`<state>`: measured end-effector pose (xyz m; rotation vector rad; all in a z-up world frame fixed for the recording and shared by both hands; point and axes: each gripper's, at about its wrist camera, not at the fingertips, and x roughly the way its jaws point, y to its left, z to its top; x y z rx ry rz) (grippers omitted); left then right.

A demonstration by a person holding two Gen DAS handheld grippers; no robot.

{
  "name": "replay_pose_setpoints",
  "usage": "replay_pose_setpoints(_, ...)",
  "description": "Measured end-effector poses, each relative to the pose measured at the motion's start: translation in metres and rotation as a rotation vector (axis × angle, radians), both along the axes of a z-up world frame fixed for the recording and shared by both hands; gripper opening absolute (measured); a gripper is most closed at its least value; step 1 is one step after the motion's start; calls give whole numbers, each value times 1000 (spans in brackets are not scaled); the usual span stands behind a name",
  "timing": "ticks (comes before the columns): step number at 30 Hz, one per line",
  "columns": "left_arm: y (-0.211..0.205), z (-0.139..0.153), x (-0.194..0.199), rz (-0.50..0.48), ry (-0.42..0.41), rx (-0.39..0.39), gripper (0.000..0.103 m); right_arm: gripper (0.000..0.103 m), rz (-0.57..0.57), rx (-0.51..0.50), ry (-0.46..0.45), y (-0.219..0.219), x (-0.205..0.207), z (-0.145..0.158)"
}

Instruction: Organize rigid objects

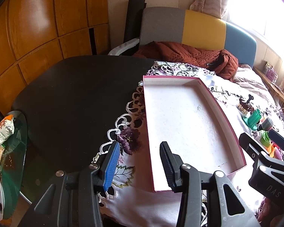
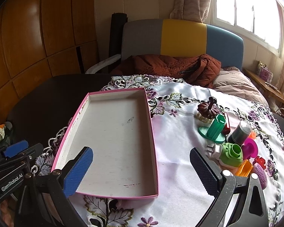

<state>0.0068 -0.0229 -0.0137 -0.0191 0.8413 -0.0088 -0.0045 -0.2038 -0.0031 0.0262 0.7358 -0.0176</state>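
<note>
While both of your tongs hang above the near edge of the bench [image 2: 37, 98], nothing is picked up yet, so I judge the task is at its very beginning. The left tongs [image 1: 140, 167] are open with nothing between the pads, over the near left corner of the box [image 2: 115, 141]; the right tongs [image 2: 142, 174] are also wide open and empty, over the box's near right corner. The box is empty and lies flat on the embroidered cloth [image 2: 179, 132]. The things to sort stand in a tight cluster to the right of the box, well apart from it: a green stand [image 2: 214, 130], a grey can [image 2: 240, 132], a plug adapter [image 2: 214, 151] touching a light green piece [image 2: 232, 154], a pink spool [image 2: 250, 148], and a small dark basket [image 2: 208, 109] behind them. The next move probably calls for your right tongs to go to the plug adapter, the nearest one. Because the pieces touch each other, a wide approach could push the neighbours over. On the left, a plate and snack bags [image 1: 4, 128] sit on a glass side table, out of the way.
</note>
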Motion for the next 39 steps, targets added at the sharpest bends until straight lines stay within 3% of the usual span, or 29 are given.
replay_pose_setpoints(15,-10,2,0,-33,6,17,44,103,-17,4,1,-10,2,0)
replay_pose_setpoints(21,-18,3,3,-92,4,6,44,103,-40,19,9,-31,7,4)
replay_pose_setpoints(27,-39,2,9,-258,68,-88,45,103,-106,53,28,-95,16,17)
replay_pose_setpoints(33,-81,2,14,-379,86,-87,45,103,-255,96,31,-201,19,32)
replay_pose_setpoints(39,-122,2,22,-477,148,-125,45,103,-460,166,63,-287,5,3)
